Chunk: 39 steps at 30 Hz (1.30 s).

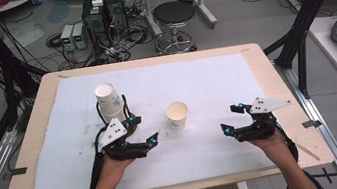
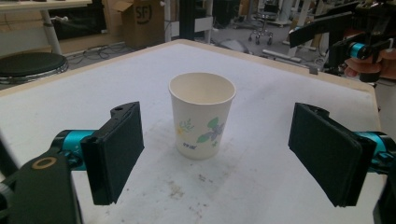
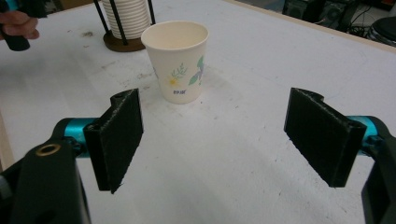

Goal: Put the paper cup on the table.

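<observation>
Closest to the lens in the left gripper view are that gripper's own two black jaws, spread wide with nothing clamped between them. The left gripper (image 1: 142, 131) sits at the near left part of the counter (image 1: 38, 114), on the white mat (image 1: 214, 77) that covers most of it. Straight ahead of it, well clear of both pads, stands a single paper cup (image 2: 201, 114), upright and with a little flower print on the side. From above, that cup (image 1: 177, 115) is roughly mid-counter, between the two grippers and a bit farther from the person than either.

The right gripper (image 1: 233, 119) is off at the near right, jaws released too, nothing in them. In its own view the cup sits ahead and a bit left of centre, apart from the pads.

Just behind the left gripper there's a stack of paper cups (image 1: 110, 102) in a black wire holder on a round brown base (image 3: 122, 44), standing upright.

Both hands hold their grippers near the front edge. Past the far edge there's a black stool (image 1: 172, 14) on the floor.
</observation>
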Each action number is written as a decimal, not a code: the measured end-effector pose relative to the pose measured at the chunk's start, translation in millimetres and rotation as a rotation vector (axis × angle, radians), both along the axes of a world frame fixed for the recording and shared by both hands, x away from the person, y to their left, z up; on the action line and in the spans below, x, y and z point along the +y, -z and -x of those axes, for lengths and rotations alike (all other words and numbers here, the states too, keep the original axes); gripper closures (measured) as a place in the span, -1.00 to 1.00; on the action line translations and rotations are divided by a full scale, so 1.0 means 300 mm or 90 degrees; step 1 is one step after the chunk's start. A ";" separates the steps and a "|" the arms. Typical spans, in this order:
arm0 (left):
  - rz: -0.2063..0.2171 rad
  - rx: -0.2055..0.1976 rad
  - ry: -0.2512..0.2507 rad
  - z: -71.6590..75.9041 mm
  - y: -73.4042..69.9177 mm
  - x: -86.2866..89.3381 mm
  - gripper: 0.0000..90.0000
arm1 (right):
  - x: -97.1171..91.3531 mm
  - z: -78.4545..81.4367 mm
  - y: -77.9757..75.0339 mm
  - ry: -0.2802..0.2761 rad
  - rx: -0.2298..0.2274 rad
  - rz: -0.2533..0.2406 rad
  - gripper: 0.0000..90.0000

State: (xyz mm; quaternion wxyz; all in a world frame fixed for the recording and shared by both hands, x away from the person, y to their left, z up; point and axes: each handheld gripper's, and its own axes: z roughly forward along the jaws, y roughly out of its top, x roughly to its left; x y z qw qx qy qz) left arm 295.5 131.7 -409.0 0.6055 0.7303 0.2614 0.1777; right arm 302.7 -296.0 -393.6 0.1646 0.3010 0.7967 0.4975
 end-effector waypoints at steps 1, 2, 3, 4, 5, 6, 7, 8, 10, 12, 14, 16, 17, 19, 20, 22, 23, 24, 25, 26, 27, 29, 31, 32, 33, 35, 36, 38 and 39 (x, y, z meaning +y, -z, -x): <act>0.002 -0.001 -0.004 0.006 -0.001 0.010 -0.61 | 0.000 0.002 0.001 0.001 -0.001 0.003 -0.56; 0.004 -0.002 -0.008 0.013 -0.001 0.026 -0.61 | 0.000 0.004 0.001 0.004 0.001 0.004 -0.56; 0.004 -0.003 -0.013 0.019 -0.002 0.043 -0.61 | -0.001 0.005 0.002 0.005 -0.001 0.005 -0.56; 0.006 -0.004 -0.020 0.025 -0.002 0.060 -0.61 | -0.002 0.005 0.003 0.006 -0.002 0.007 -0.56; 0.006 -0.003 -0.027 0.029 -0.002 0.077 -0.61 | -0.003 0.007 0.004 0.007 -0.001 0.007 -0.56; 0.010 -0.004 -0.037 0.033 -0.001 0.094 -0.61 | -0.003 0.008 0.005 0.011 0.000 0.007 -0.56; 0.011 -0.005 -0.044 0.037 -0.001 0.111 -0.61 | -0.004 0.009 0.006 0.012 0.002 0.008 -0.56; 0.014 -0.006 -0.050 0.042 -0.002 0.127 -0.61 | -0.005 0.010 0.007 0.015 0.002 0.009 -0.56; 0.015 -0.010 -0.060 0.049 -0.005 0.158 -0.61 | -0.006 0.008 0.009 0.019 0.003 0.010 -0.56; 0.018 -0.015 -0.073 0.058 -0.007 0.191 -0.61 | -0.005 0.005 0.012 0.024 0.005 0.013 -0.56; 0.019 -0.020 -0.084 0.064 -0.005 0.224 -0.61 | -0.006 0.008 0.020 0.032 0.008 0.015 -0.56; 0.023 -0.018 -0.099 0.068 0.000 0.249 -0.61 | -0.008 0.007 0.022 0.037 0.012 0.021 -0.56; 0.027 -0.020 -0.107 0.069 0.004 0.262 -0.61 | -0.010 0.006 0.021 0.039 0.009 0.022 -0.56; 0.032 -0.019 -0.120 0.071 0.011 0.289 -0.61 | -0.012 0.005 0.015 0.045 0.002 0.017 -0.56; 0.030 -0.020 -0.124 0.071 0.012 0.298 -0.61 | -0.010 0.009 0.012 0.050 0.000 0.016 -0.56; 0.035 -0.023 -0.133 0.071 0.009 0.315 -0.61 | -0.004 0.016 0.010 0.052 -0.002 0.017 -0.56; 0.039 -0.024 -0.135 0.073 0.007 0.322 -0.61 | -0.003 0.016 0.010 0.050 -0.005 0.020 -0.56; 0.041 -0.028 -0.138 0.075 0.005 0.329 -0.61 | -0.001 0.017 0.010 0.053 -0.002 0.020 -0.56; 0.044 -0.029 -0.139 0.077 0.003 0.334 -0.61 | 0.001 0.020 0.009 0.053 -0.003 0.019 -0.56; 0.047 -0.030 -0.141 0.078 0.003 0.338 -0.60 | 0.003 0.023 0.010 0.055 -0.007 0.022 -0.56; 0.047 -0.030 -0.141 0.079 0.003 0.342 -0.60 | 0.005 0.025 0.010 0.054 -0.009 0.022 -0.56; 0.048 -0.030 -0.144 0.083 0.007 0.349 -0.60 | 0.008 0.031 0.010 0.053 -0.009 0.022 -0.56; 0.048 -0.029 -0.144 0.087 0.010 0.352 -0.60 | 0.010 0.034 0.009 0.055 -0.010 0.021 -0.56; 0.049 -0.030 -0.144 0.089 0.010 0.353 -0.60 | 0.010 0.036 0.008 0.055 -0.012 0.022 -0.56; 0.052 -0.030 -0.144 0.090 0.008 0.353 -0.60 | 0.011 0.038 0.006 0.056 -0.011 0.021 -0.56; 0.052 -0.034 -0.144 0.092 0.005 0.353 -0.60 | 0.010 0.039 0.005 0.054 -0.017 0.023 -0.56; 0.053 -0.035 -0.142 0.092 0.005 0.352 -0.60 | 0.010 0.040 0.005 0.055 -0.016 0.021 -0.56; 0.053 -0.033 -0.142 0.093 0.007 0.350 -0.60 | 0.009 0.038 0.006 0.054 -0.017 0.021 -0.56; 0.050 -0.032 -0.143 0.093 0.009 0.350 -0.60 | 0.009 0.038 0.007 0.055 -0.016 0.021 -0.56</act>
